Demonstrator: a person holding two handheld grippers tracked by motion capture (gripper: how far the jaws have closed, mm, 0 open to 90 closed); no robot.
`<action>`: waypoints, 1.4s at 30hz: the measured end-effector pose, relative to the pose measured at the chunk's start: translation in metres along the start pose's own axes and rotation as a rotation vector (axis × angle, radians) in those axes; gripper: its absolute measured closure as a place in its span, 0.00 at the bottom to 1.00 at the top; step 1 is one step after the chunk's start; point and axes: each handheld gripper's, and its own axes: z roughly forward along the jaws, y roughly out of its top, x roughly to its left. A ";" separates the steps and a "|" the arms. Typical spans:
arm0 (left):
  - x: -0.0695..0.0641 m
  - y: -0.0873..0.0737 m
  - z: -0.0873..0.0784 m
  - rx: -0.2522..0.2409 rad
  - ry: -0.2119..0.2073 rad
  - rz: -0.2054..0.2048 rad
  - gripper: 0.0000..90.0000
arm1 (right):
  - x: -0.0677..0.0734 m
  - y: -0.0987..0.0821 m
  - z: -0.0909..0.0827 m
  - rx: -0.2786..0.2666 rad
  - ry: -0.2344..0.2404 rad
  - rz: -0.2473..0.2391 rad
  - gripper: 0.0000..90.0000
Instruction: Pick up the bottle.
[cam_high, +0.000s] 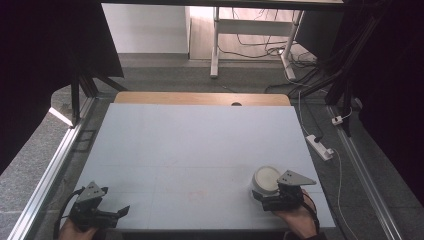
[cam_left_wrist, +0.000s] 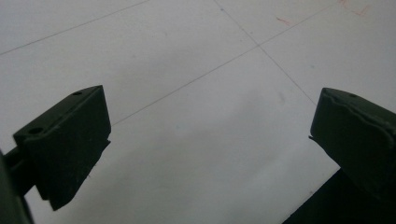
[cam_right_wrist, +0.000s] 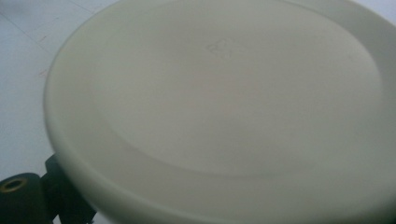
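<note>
Here, at the lower right of the high view, the right gripper (cam_high: 270, 196) meets a white lidded container (cam_high: 265, 181) on the pale table (cam_high: 190, 145); whether its jaws pinch the container cannot be told, the wide lid (cam_right_wrist: 224, 93) hiding them. At lower left, the left gripper (cam_high: 107, 214) waits, jaws spread wide over bare tabletop, apparently kept clear of the work.

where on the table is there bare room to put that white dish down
Nearly all of the table is bare: the whole middle and far half up to the wooden edge. Only the near corners are taken, by the left tool and by the right tool at the white dish.
</note>
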 end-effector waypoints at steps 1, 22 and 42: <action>0.000 0.000 0.000 0.001 0.000 0.001 0.00 | -0.001 0.000 0.000 0.000 0.003 0.002 0.06; 0.000 0.000 0.001 0.000 0.002 -0.004 0.00 | 0.007 0.013 0.001 0.019 0.028 -0.086 0.07; 0.001 0.000 0.001 0.007 0.002 -0.010 0.00 | 0.023 0.050 0.019 -0.029 0.106 -0.111 0.07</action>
